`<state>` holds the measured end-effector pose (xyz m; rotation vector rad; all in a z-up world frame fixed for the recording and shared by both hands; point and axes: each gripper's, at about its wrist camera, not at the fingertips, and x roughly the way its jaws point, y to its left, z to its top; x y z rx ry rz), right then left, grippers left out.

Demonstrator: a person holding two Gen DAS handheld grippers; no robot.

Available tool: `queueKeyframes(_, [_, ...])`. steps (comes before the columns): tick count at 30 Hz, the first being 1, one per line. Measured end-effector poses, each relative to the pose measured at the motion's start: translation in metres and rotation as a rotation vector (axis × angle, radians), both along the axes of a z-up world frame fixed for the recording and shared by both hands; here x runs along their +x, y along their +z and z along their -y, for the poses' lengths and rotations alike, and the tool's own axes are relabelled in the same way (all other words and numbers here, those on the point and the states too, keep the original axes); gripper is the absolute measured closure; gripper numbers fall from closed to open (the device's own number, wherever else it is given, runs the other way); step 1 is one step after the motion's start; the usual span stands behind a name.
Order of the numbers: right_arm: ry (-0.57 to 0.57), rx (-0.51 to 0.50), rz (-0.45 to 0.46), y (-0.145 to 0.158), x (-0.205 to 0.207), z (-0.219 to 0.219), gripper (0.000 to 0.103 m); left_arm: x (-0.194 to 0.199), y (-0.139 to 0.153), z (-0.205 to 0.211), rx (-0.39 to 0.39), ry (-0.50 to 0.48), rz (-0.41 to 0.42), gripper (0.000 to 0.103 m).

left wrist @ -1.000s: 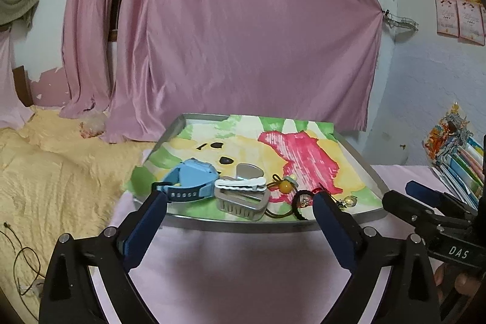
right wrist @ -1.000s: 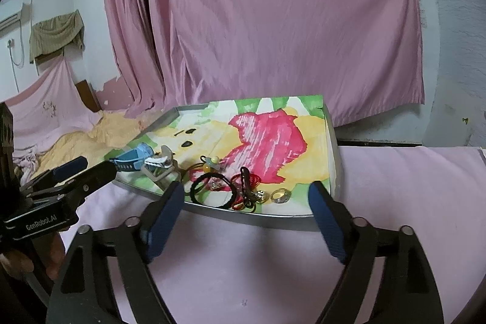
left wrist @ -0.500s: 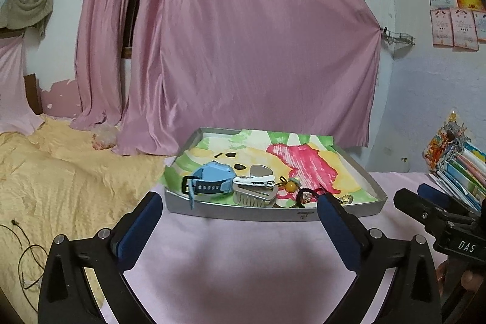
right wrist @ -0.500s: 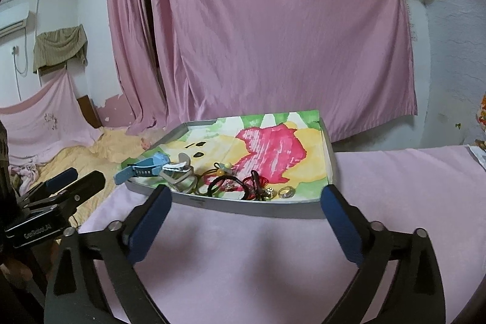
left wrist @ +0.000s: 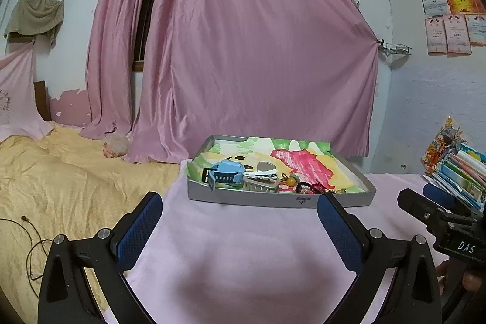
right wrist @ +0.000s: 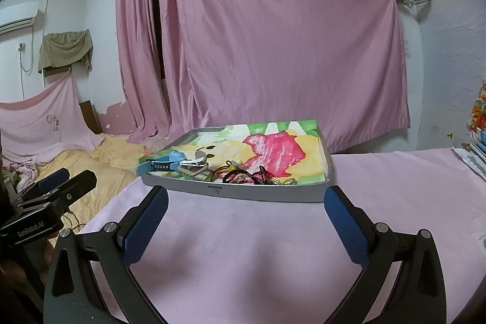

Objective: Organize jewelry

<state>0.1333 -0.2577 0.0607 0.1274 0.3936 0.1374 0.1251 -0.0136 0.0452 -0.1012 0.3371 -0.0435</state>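
A shallow grey tray (left wrist: pixel 273 198) (right wrist: pixel 243 192) lined with a colourful drawing sits on the pink table. Along its near edge lie a blue watch (left wrist: pixel 226 173) (right wrist: pixel 165 163), a small metal tin (left wrist: pixel 261 182) (right wrist: pixel 193 169) with a white clip on top, an orange bead (left wrist: pixel 291 180), black and red hair ties (right wrist: pixel 243 176) and a ring (right wrist: pixel 290 181). My left gripper (left wrist: pixel 240 213) is open, held back from the tray with nothing between its fingers. My right gripper (right wrist: pixel 246 208) is open too, just short of the tray's front wall.
The pink cloth (left wrist: pixel 237 248) covers the table in front of the tray. A yellow bedspread (left wrist: pixel 60 172) lies to the left with a cable on it. Stacked books (left wrist: pixel 458 172) stand at the right. A pink curtain (left wrist: pixel 252 50) hangs behind.
Both grippers have pulled back and away from the tray, which now looks smaller and farther. Both stayed open and empty. The items in the tray have not moved.
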Motion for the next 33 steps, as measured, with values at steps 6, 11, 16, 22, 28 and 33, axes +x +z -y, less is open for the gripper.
queueKeyframes(6, [-0.003,-0.008,0.021,0.000,-0.029,-0.006,0.002,-0.025,-0.004,-0.007,-0.009,0.006,0.017,0.001])
queueKeyframes(11, [0.001,-0.004,0.032,-0.002,-0.051,-0.010,0.002,-0.047,-0.007,-0.010,-0.002,0.010,0.030,0.001])
queueKeyframes(16, [0.010,-0.006,0.046,-0.003,-0.076,-0.015,0.002,-0.068,-0.011,-0.016,-0.004,0.017,0.037,0.001])
queueKeyframes(22, [0.017,-0.013,0.061,-0.006,-0.100,-0.019,0.002,-0.093,-0.015,-0.021,0.004,0.032,0.045,0.001])
queueKeyframes(28, [0.017,-0.008,0.078,-0.012,-0.127,-0.020,0.002,-0.117,-0.019,-0.025,-0.005,0.032,0.036,0.001])
queueKeyframes(33, [0.003,-0.013,0.096,-0.019,-0.148,-0.018,0.002,-0.129,-0.023,-0.025,0.014,0.040,0.035,0.000])
